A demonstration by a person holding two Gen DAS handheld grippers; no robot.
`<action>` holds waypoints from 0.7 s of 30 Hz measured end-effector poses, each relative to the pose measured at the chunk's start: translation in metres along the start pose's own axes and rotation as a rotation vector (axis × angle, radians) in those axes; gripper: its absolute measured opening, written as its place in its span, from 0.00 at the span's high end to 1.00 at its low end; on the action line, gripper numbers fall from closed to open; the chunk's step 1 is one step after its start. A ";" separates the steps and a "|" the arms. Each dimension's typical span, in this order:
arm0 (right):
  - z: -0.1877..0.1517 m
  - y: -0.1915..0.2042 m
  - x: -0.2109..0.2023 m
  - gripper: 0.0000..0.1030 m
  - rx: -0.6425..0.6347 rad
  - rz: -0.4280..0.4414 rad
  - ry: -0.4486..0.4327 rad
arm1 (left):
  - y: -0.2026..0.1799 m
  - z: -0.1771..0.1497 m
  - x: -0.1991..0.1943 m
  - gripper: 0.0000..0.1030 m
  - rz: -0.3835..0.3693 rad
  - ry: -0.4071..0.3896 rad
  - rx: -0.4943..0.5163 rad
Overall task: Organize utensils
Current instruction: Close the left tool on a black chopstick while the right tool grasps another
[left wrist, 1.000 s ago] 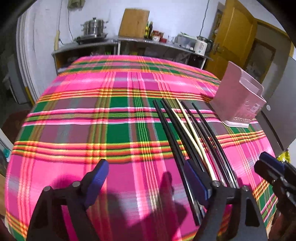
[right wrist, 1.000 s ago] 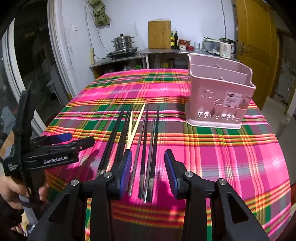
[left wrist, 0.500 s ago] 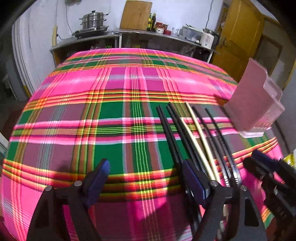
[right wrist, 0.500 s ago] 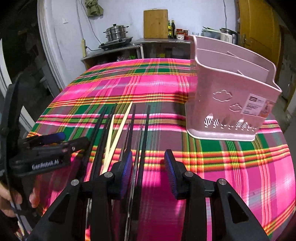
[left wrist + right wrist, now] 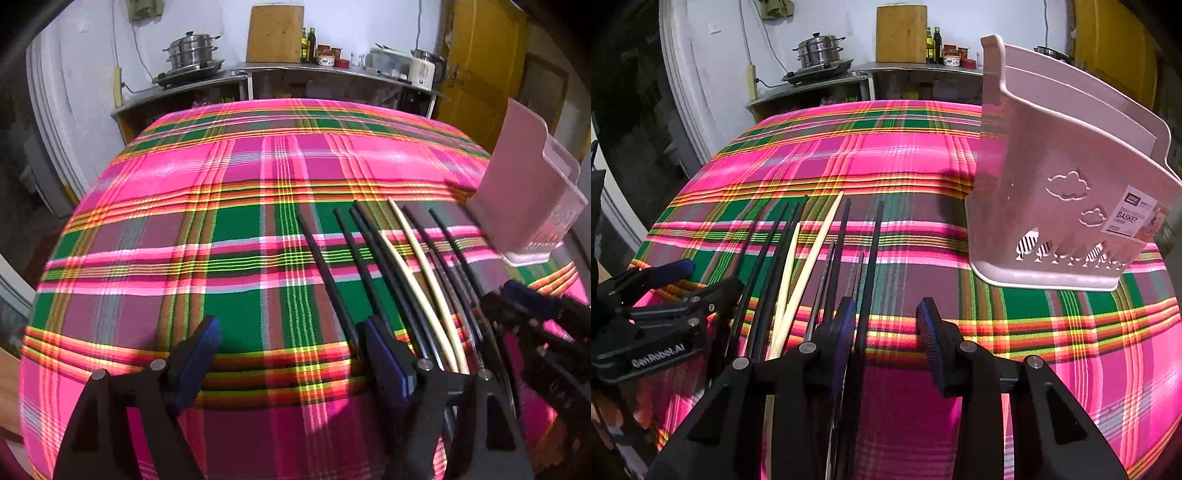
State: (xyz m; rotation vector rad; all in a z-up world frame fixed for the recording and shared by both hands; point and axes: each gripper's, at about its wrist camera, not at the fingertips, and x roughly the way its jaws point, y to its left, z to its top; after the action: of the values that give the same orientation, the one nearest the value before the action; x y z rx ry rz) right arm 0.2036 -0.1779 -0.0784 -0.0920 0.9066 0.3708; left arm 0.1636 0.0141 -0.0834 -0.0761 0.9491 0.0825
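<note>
Several black chopsticks (image 5: 325, 280) and two cream chopsticks (image 5: 424, 266) lie side by side on the plaid tablecloth (image 5: 184, 221). A pink utensil basket (image 5: 524, 206) stands upright just beyond their far tips, to the right. My left gripper (image 5: 291, 354) is open, its right finger (image 5: 384, 354) over the leftmost black sticks' near ends. My right gripper (image 5: 886, 336) is open low over the right side of the row. One black chopstick (image 5: 871, 258) runs between its jaws, close to the left pad. The cream pair (image 5: 812, 258) lies left of it, the basket (image 5: 1052, 184) ahead to the right.
The two grippers sit close together, the left gripper (image 5: 665, 295) showing in the right wrist view and the right gripper (image 5: 535, 332) in the left. Behind the table is a counter with a steel pot (image 5: 192, 51), a cutting board (image 5: 275, 33) and a kettle (image 5: 421, 70).
Both grippers have moved forward and lower over the chopsticks' near ends. The basket looms larger in the right wrist view. A black chopstick now lies between the right jaws.
</note>
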 end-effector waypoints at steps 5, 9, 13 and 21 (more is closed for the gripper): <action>0.007 -0.001 0.004 0.66 0.009 -0.014 0.011 | 0.003 0.008 0.003 0.32 0.003 0.007 -0.011; 0.013 0.005 0.013 0.71 -0.018 -0.035 0.024 | 0.007 0.013 0.006 0.44 0.008 0.001 -0.032; 0.021 0.009 0.019 0.72 -0.030 -0.047 0.030 | 0.008 0.016 0.007 0.56 -0.001 -0.007 -0.024; 0.034 0.015 0.029 0.86 -0.058 -0.058 0.047 | 0.002 0.023 0.010 0.81 -0.032 -0.005 0.021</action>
State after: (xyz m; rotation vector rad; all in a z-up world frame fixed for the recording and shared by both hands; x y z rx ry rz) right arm 0.2402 -0.1483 -0.0790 -0.1803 0.9380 0.3419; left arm 0.1874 0.0190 -0.0784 -0.0714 0.9432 0.0427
